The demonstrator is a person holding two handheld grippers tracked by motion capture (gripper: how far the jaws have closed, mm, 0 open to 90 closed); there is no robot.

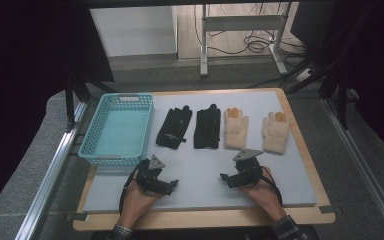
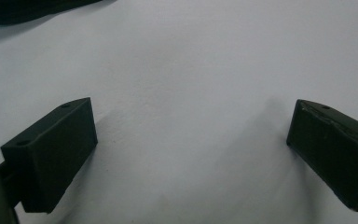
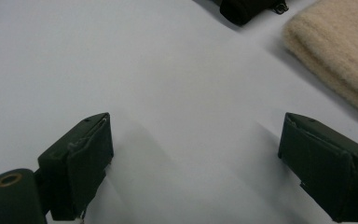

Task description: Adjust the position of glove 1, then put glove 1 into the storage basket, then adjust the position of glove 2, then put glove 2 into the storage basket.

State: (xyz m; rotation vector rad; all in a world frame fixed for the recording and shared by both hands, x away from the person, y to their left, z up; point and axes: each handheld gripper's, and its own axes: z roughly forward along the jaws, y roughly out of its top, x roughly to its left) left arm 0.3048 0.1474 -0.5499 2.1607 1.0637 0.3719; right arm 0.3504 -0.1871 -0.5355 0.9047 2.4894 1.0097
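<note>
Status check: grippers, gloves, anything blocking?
Left gripper and right gripper open, empty. Two black gloves, two cream fleece gloves untouched beside turquoise plastic basket. Nothing blocking.

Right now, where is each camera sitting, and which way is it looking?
High view: above the person's side, looking forward and down at the table, basket, four gloves; both hands show.
Left gripper view: rides the left gripper, looking along open jaws at the table.
Right gripper view: rides the right gripper, facing a cream glove.
Shared: that cream glove.
</note>
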